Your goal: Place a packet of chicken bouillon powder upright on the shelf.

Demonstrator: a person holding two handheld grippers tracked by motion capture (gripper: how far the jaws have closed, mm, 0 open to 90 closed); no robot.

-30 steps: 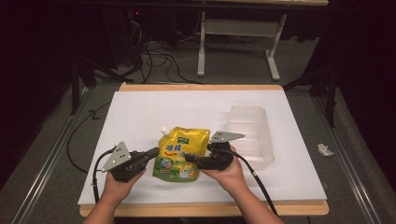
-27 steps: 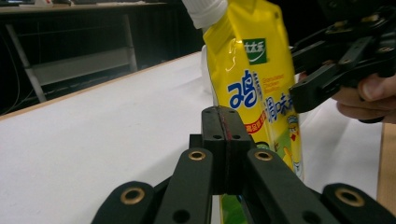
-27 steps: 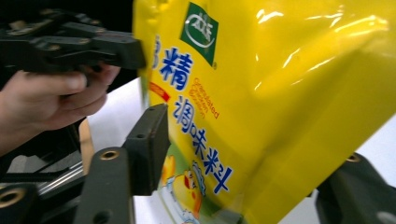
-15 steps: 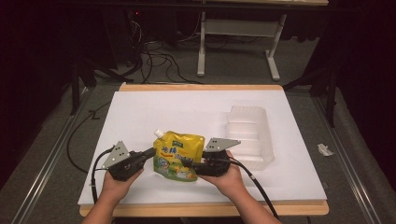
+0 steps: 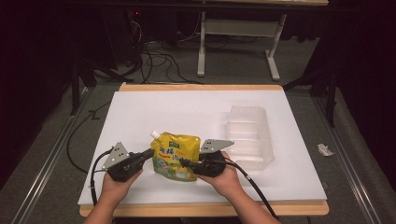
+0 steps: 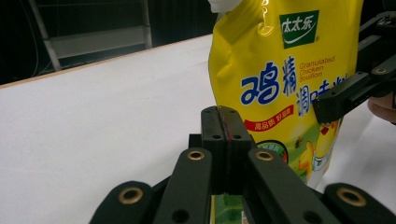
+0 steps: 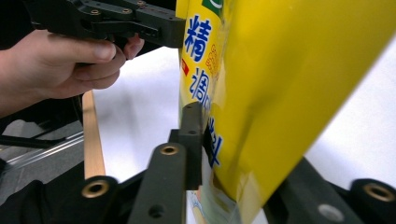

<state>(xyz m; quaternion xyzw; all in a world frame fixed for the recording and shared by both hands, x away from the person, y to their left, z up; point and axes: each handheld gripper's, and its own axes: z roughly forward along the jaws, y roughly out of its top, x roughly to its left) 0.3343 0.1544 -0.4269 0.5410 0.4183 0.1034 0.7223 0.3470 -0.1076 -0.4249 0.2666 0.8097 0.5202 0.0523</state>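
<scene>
a yellow pouch [image 5: 176, 156] with a white spout at its top left corner stands tilted near the front edge of the white counter [image 5: 187, 112], held between the two tools. the left tool [image 5: 148, 155] has its jaws pressed tight together on the pouch's left edge; in the left gripper view the two black jaws meet with a thin strip of the pouch's [image 6: 280, 79] seam pinched between them, low on that side. the right tool [image 5: 183, 163] comes in from the other side, and its jaws have just been closing with the pouch between them; in the right gripper view one jaw lies flat against the printed face of the pouch [image 7: 280, 93] while the other sits behind the yellow film, so it seems to be pinching the right edge, though the far pad is hidden. the person's left hand [image 7: 60, 65] shows in that view, wrapped around the left tool's handle. a clear plastic tray [image 5: 247, 135] lies on the counter just to the right of the pouch, behind the right hand [image 5: 224, 179], apart from the pouch. cables trail from both tools toward the front edge of the counter.
</scene>
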